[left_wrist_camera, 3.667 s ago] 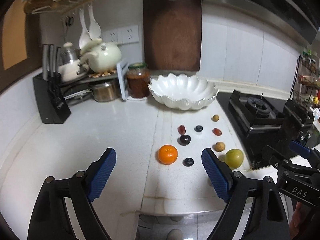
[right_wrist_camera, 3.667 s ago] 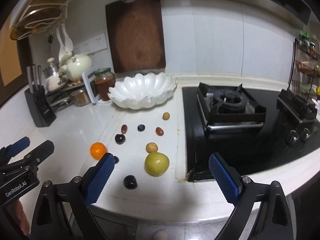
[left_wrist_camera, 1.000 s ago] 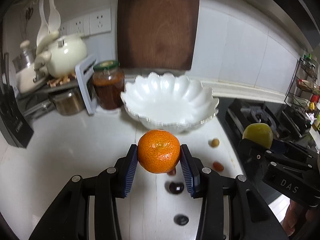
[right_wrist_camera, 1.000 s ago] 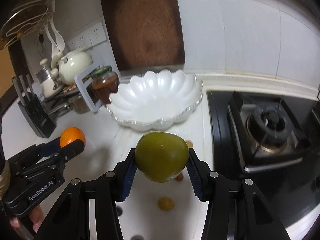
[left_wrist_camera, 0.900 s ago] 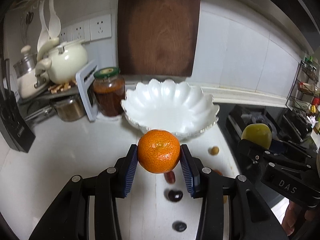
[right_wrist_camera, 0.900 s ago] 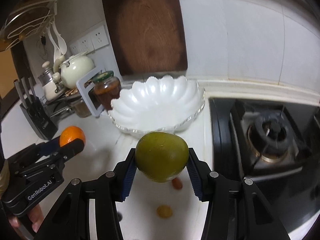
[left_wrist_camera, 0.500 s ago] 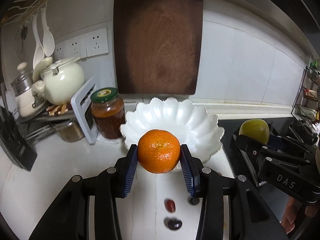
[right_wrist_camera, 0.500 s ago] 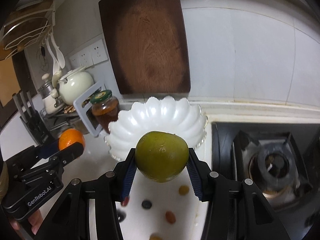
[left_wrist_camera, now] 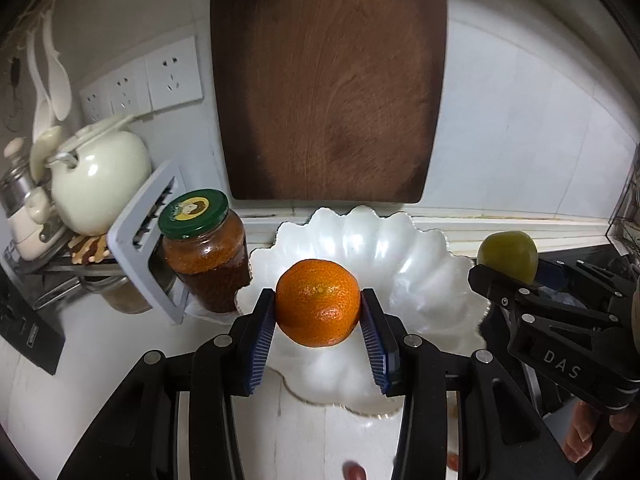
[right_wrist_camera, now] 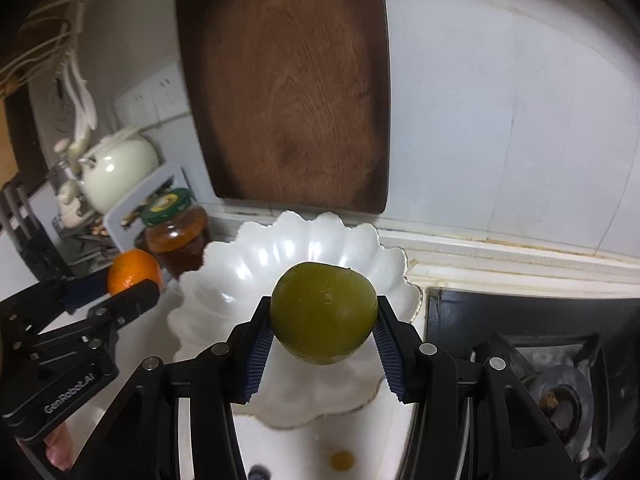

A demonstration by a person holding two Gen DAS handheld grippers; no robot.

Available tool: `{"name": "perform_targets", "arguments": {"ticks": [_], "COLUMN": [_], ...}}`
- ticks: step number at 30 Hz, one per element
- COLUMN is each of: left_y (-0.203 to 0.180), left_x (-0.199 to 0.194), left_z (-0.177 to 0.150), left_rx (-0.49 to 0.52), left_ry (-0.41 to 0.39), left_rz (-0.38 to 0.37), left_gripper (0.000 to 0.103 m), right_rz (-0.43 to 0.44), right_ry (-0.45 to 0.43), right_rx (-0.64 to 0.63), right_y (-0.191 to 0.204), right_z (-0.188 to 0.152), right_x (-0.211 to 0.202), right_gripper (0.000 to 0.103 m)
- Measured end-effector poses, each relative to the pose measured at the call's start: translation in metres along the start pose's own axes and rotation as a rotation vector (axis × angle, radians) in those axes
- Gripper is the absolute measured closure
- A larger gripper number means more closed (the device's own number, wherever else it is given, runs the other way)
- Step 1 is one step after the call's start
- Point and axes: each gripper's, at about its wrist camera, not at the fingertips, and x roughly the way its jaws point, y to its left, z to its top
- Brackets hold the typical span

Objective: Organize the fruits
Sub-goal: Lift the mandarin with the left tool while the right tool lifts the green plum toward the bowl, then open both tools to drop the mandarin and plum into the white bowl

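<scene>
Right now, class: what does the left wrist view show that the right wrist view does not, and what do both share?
Only the left: two red fruits at the bottom edge. Only the right: the stove burner, a yellow fruit, a dark berry. Both: the bowl, jar, board, teapot, the left gripper holding the orange, the right gripper holding the green fruit.

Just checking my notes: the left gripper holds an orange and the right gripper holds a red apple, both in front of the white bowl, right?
Not quite. The right gripper holds a green fruit, not a red apple, as the right wrist view shows. The left gripper does hold the orange, and both are in front of the white bowl.
</scene>
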Motion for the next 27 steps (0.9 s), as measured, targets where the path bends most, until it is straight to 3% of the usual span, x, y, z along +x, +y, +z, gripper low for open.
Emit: {"name": "perform_targets", "arguments": {"ticks": [16,27], "left_y": [0.007,0.008], "left_x": [0.11,0.148], "left_z": [0.011,0.002], "left_rx": [-0.023,-0.033], "left_ry": [0.223,0.324], "left_rz": [0.011,0.008], "left_gripper": [0.061,0.061], "right_rz": [-0.011,-0.004], "right_ry": [0.236,0.321], "right_rx": [-0.042,-0.057], "right_y": [-0.014,-0.019], "right_z": [0.015,0.012], "right_x": [0.116,0.15], "right_gripper": [0.053,0.053]}}
